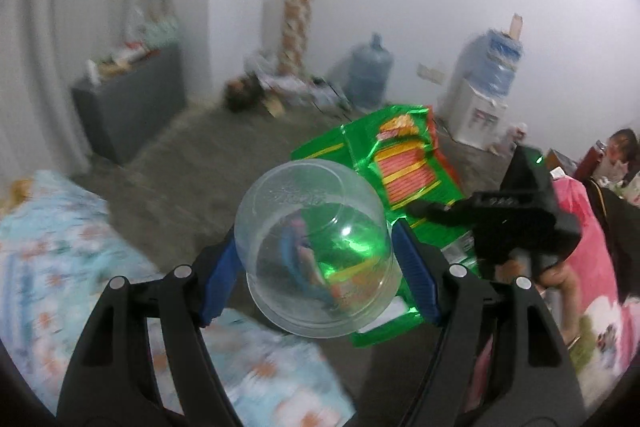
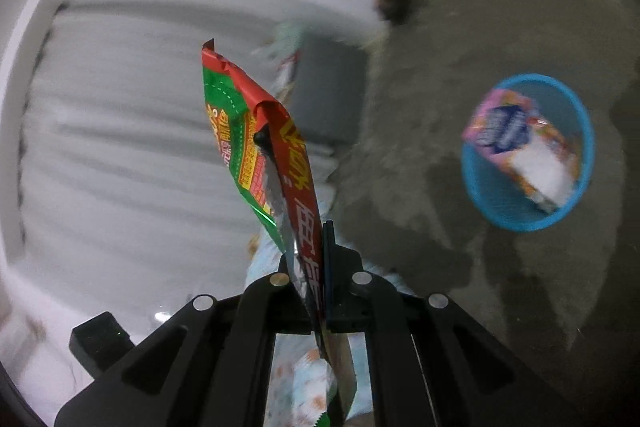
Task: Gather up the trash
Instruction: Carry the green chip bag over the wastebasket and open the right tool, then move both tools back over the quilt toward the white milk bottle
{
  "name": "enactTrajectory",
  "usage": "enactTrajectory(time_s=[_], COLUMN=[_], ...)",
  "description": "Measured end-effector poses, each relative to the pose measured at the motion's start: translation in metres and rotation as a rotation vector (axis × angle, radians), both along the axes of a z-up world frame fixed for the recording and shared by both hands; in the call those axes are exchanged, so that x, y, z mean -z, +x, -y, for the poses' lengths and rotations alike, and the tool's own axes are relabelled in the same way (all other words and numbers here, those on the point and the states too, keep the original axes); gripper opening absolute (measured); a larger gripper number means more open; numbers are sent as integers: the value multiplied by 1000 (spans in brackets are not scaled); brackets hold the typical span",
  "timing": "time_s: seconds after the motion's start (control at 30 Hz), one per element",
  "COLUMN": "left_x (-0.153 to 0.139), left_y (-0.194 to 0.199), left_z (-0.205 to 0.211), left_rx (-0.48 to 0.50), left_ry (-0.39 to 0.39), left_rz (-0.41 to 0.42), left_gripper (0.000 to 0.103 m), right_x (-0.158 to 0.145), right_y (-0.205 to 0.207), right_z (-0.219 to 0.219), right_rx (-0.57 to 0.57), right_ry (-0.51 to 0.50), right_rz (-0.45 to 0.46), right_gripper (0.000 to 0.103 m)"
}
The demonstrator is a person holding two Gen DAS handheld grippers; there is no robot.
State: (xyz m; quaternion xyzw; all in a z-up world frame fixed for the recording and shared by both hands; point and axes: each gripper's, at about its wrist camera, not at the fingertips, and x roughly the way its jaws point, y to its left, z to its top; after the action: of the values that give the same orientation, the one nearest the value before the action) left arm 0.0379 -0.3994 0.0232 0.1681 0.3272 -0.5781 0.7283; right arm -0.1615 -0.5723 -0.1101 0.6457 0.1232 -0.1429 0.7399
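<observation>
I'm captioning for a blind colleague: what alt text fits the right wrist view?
The right hand-held gripper pinches a red and green snack wrapper, while a blue basket holding a pink package sits on the grey floor to its right.

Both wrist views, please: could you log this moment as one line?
left gripper: holds clear plastic cup | right gripper: shut on snack wrapper | blue basket: holds carton

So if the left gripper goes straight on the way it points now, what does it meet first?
Probably the green snack wrapper, which hangs straight ahead from the right gripper, beyond the clear plastic cup that the left gripper holds. Depth is unclear in the blur.
</observation>
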Motion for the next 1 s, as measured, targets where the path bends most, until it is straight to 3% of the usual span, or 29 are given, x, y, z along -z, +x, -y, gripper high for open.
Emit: enactTrajectory(time_s=[0.17,0.33,0.37,0.4,0.43,0.53,0.63,0.73,1.0], left_x=[49,104,116,131,142,156,155,142,60], left_y=[2,9,11,15,19,27,33,34,24], left_z=[77,141,150,161,168,171,162,152,87], left_rx=[60,72,62,30,2,-63,-74,-70,-47], left_ry=[99,202,233,274,288,299,265,241,91], left_rz=[-67,-187,-202,-212,-222,-252,-310,-302,-240], left_gripper=[69,70,73,78,83,83,83,83,83], right_x=[56,107,117,130,144,171,180,175,112], right_y=[-10,-6,-3,0,2,-3,-20,-34,-25], right_z=[37,75,82,90,98,103,93,78,31], right_rx=[88,175,183,187,194,225,263,296,254], right_ry=[111,206,223,230,231,216,228,188,-36], right_rz=[-65,-125,-145,-174,-236,-433,-424,-428,-494], right_gripper=[3,8,22,55,66,68,68,68,68])
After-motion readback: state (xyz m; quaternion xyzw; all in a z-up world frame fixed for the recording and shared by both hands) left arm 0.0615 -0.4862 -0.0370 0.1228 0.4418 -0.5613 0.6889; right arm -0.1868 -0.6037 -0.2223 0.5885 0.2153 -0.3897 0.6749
